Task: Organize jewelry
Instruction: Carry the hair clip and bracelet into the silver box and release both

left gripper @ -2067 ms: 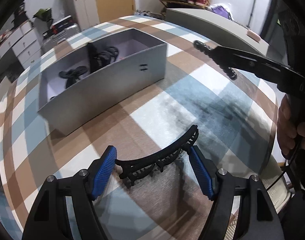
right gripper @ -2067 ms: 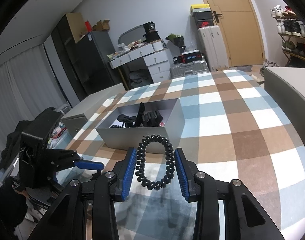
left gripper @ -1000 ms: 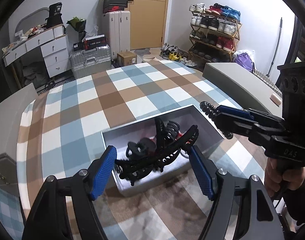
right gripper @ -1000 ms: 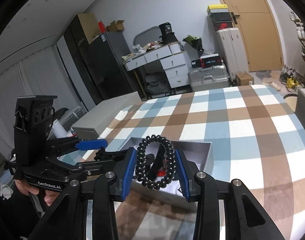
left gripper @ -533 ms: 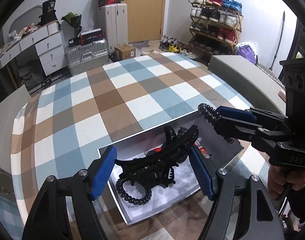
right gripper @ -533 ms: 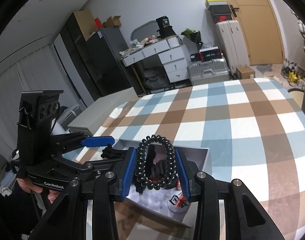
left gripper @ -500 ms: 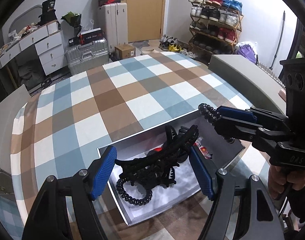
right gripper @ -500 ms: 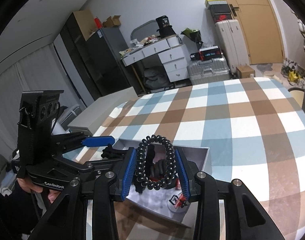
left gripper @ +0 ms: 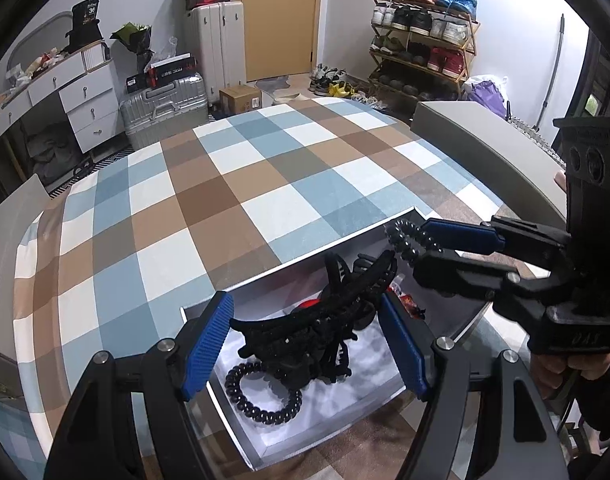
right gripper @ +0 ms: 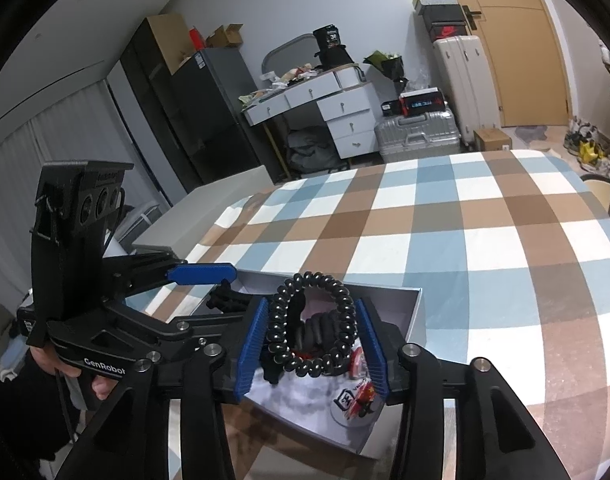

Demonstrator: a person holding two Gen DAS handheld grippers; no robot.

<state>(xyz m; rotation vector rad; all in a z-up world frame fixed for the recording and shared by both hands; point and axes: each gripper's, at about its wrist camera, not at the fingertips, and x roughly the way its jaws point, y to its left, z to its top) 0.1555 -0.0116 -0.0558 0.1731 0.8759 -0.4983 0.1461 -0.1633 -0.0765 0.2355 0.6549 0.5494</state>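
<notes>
Left fingers: the blue pads clamp a long black claw clip endwise, one tip against each pad.
Left gripper: it hangs over the open box, tilted down into it; in the right wrist view it shows from the side, with the clip's tip poking past its lower finger.
Right fingers: the blue pads squeeze a black coil tie from both sides, so the ring stands upright between them.
Right gripper: it is also above the box, near its right part; from the left wrist view it reaches in from the right, with the tie's beads sticking out past the pads.
Hands: the right hand and left hand grip the handles.
Box contents: a second coil tie lies flat on the pale floor toward the near left corner; more black clips are heaped behind it, with something red among them; a small red-and-white packet lies at the right end.
Box place: it sits on the checked cloth, near the table's front edge.
Clip and tie: both are held in the air, just above the box's contents; whether the clip touches the heap below I cannot tell.
</notes>
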